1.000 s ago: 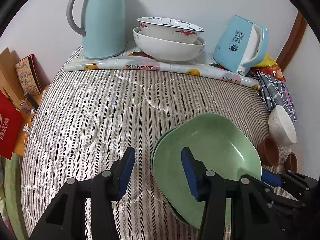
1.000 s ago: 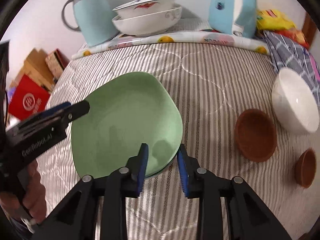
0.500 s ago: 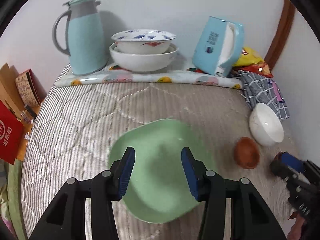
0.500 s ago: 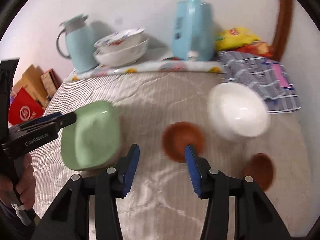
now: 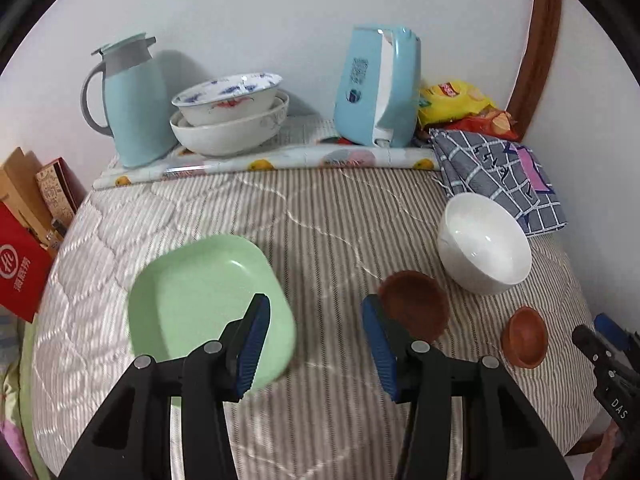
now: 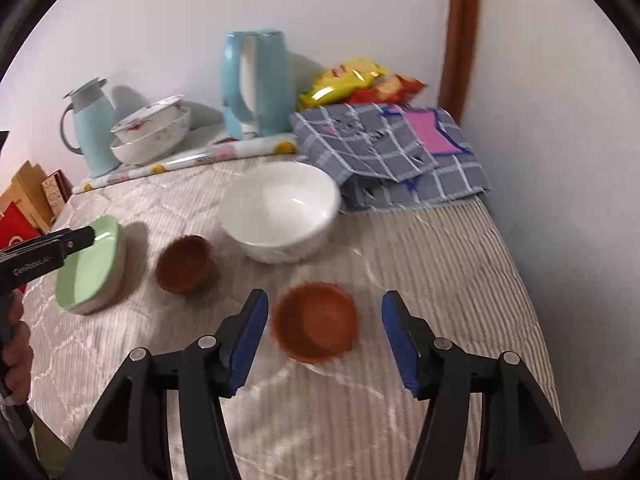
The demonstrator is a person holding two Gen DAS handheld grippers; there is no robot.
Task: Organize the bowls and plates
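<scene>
A green square plate lies on the striped quilt, left of my open, empty left gripper. A larger brown bowl sits just beyond that gripper's right finger. A white bowl stands to its right. A small brown bowl lies between the fingers of my open right gripper, not gripped. In the right wrist view the larger brown bowl, white bowl and green plate lie further left and back. Two stacked patterned bowls stand at the back.
A light blue thermos jug, a blue tissue box, snack bags and a folded checked cloth line the back and right. Red and brown boxes stand off the left edge. A wall bounds the right side.
Both grippers pulled back and swung right, away from the green plate. My right gripper opened wider and now frames the small brown bowl. The green plate rests on the quilt.
</scene>
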